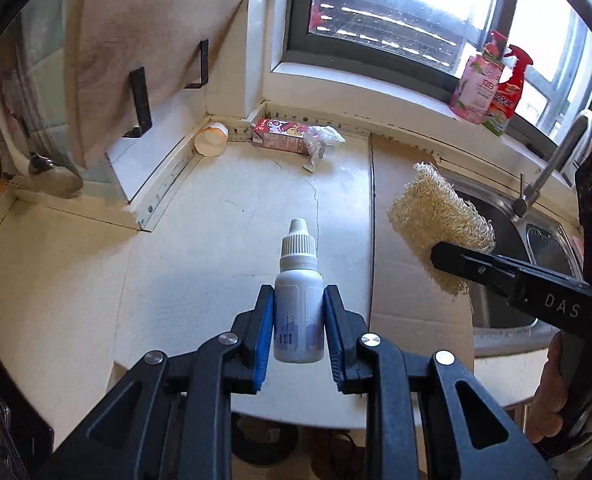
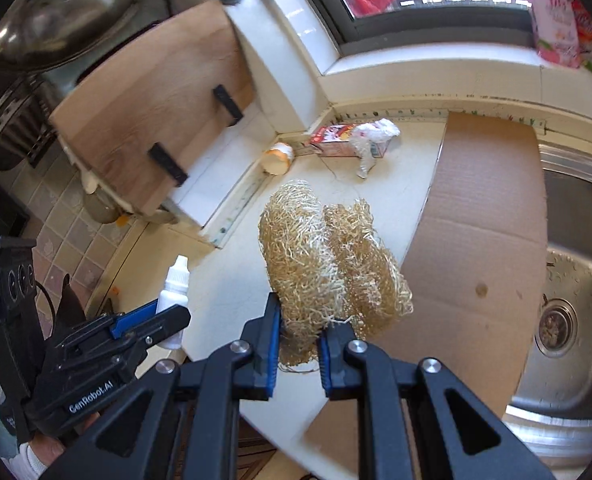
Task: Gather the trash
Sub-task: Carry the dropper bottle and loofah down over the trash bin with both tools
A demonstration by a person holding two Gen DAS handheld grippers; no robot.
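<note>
Step in hand, as judged: pickup done on both sides, carry-off pending.

Left gripper (image 1: pixel 299 304) clenched on dropper bottle (image 1: pixel 298 300), bottle upright between pads, lifted above tabletop (image 1: pixel 199 240).

Right gripper (image 2: pixel 299 334) clenched on loofah scrubber (image 2: pixel 328 264), held above tabletop edge beside cardboard sheet (image 2: pixel 484 240).

Ahead of both grippers, by wall: carton (image 1: pixel 281 141), crumpled plastic wrap (image 1: pixel 322 138), tipped cup (image 1: pixel 211 140), not yet collected.

Next move calls for bin; none in view.

Writing: "GenRobot.AI" on left gripper, "DAS" on right gripper. Bottle label unreadable.
</note>
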